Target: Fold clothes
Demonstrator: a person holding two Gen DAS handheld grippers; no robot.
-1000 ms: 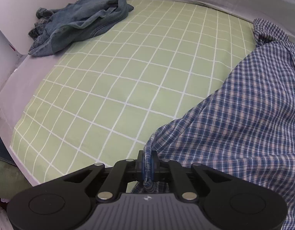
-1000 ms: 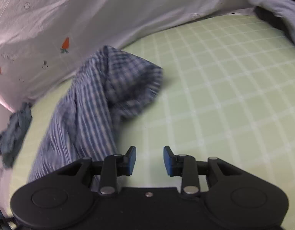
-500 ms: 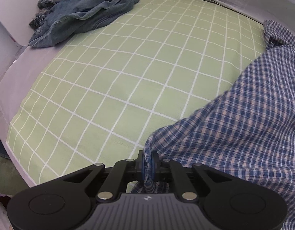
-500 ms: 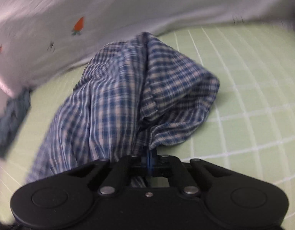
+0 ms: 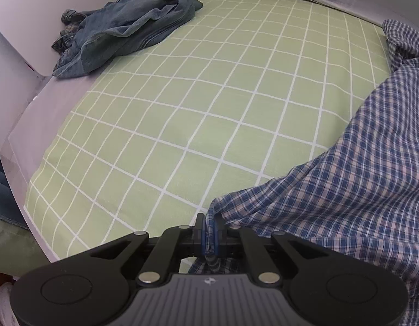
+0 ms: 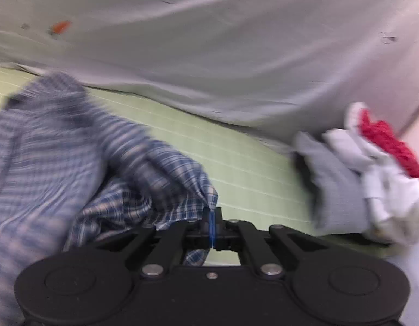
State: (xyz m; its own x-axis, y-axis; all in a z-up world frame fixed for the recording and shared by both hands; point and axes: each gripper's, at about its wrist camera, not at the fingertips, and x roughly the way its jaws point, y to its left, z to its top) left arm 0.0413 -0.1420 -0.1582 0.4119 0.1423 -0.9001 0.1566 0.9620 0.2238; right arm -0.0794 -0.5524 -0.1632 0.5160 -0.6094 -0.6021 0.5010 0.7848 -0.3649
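A blue and white checked shirt [image 5: 359, 190] spreads over the right side of a green grid-patterned sheet [image 5: 195, 108]. My left gripper [image 5: 209, 233] is shut on a corner of that shirt near the sheet's front edge. In the right wrist view the same checked shirt [image 6: 73, 163] appears blurred, bunched at the left. My right gripper [image 6: 211, 228] is shut on a pinched fold of its edge, and the cloth rises from the jaws to the left.
A crumpled denim garment [image 5: 127, 30] lies at the far left corner of the sheet. A heap of grey, white and red clothes [image 6: 359, 179] sits at the right. A pale cloth with small carrot prints [image 6: 209, 54] hangs behind the sheet.
My right gripper has shut on the shirt's edge, then swung and rolled so the pile of clothes at the right came into view. The left gripper keeps its grip and has tilted slightly.
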